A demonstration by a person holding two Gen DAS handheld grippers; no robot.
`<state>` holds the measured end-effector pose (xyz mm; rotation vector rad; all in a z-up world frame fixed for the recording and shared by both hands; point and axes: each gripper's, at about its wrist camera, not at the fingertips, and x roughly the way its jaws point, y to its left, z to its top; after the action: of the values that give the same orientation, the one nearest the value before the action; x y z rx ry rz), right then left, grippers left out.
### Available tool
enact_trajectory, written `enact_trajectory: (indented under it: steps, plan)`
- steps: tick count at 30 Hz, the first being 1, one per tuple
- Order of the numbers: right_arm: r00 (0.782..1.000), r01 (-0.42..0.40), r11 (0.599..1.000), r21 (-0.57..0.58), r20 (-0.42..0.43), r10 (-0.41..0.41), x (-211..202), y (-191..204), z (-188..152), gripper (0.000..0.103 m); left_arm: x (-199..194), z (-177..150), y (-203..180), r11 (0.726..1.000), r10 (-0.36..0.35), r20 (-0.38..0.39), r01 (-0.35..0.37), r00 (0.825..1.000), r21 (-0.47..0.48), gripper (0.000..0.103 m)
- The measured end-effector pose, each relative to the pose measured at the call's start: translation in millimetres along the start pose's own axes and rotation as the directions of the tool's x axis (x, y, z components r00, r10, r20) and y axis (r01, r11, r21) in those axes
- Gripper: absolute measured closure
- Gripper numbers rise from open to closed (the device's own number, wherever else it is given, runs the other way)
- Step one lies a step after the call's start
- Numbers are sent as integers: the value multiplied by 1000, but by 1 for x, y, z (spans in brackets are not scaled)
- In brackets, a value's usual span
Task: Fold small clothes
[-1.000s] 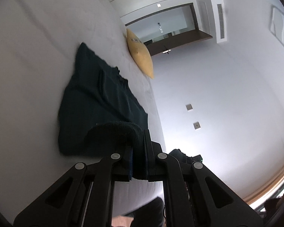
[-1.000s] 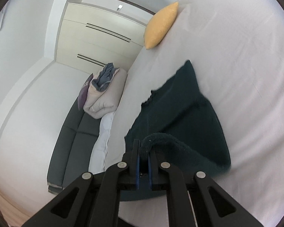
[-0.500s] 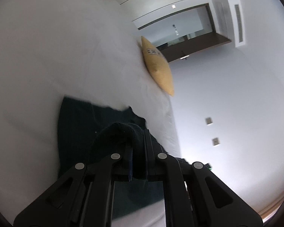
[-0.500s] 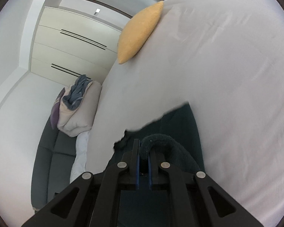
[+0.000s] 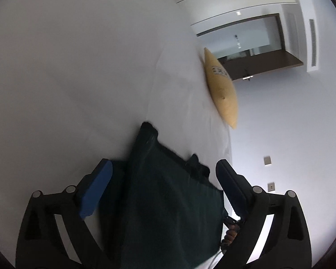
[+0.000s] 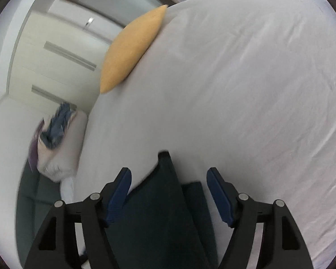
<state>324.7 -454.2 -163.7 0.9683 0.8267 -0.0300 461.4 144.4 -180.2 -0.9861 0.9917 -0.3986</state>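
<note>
Left wrist view: the left hand-held gripper (image 5: 163, 174) has just sprung its jaws wide, letting go of the dark garment (image 5: 168, 201), which now lies loose between them at 6 o'clock on the bed (image 5: 78, 67); this fold looks laid. One yellow cushion (image 5: 224, 94) at 2 o'clock.

Right wrist view: the right hand-held gripper (image 6: 169, 181) has likewise just released the garment (image 6: 159, 213). One cushion (image 6: 132, 49), one bedding pile (image 6: 56, 148) at 9 o'clock.
</note>
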Motion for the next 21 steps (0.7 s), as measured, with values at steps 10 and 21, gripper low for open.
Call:
enact_trajectory:
  steps: [10, 21]
  plan:
    - [998, 38, 964, -264, -35, -49, -62, 14, -46, 30, -56, -97, -10, 975, 36, -7, -34, 999, 220, 11]
    - [995, -5, 964, -267, -93, -20, -106, -15, -96, 33, -77, -159, 23, 965, 30, -96, -3, 995, 262, 43]
